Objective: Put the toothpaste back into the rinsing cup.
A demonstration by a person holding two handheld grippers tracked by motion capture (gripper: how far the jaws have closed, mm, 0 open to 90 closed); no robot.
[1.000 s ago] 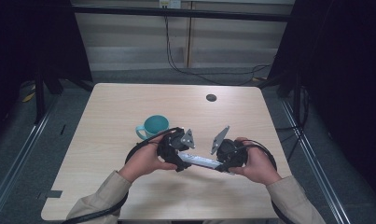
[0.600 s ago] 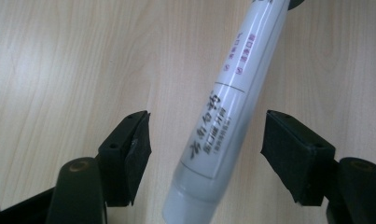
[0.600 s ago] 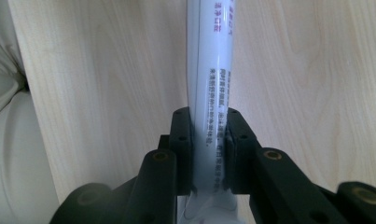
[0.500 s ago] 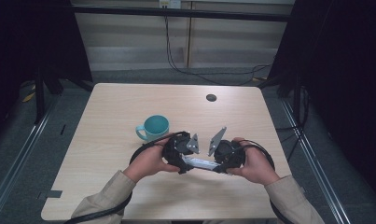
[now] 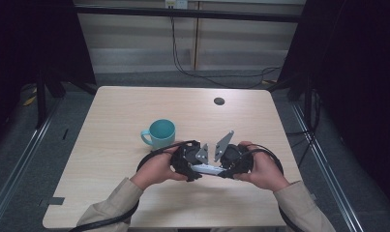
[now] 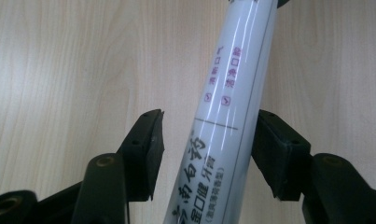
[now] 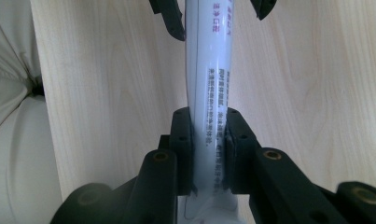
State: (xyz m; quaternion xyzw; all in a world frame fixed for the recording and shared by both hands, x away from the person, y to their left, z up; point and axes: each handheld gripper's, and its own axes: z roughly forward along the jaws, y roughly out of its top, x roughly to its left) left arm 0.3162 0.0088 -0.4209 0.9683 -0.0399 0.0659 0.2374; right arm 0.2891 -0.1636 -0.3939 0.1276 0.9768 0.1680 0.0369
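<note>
While the right gripper (image 7: 208,154) pinches the white tube (image 7: 209,84) low in the frame's centre, the left gripper (image 6: 206,149) has been closing around it, one pad not yet touching.

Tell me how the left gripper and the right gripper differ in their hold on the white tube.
The right gripper is clamped on the white tube, both pads pressed against it; the left gripper has just been closing, yet a gap remains beside one pad. The right gripper grips near the tube's flat crimped end; the left gripper straddles the round printed body. Both point toward each other above the table, the tube bridging them.
</note>
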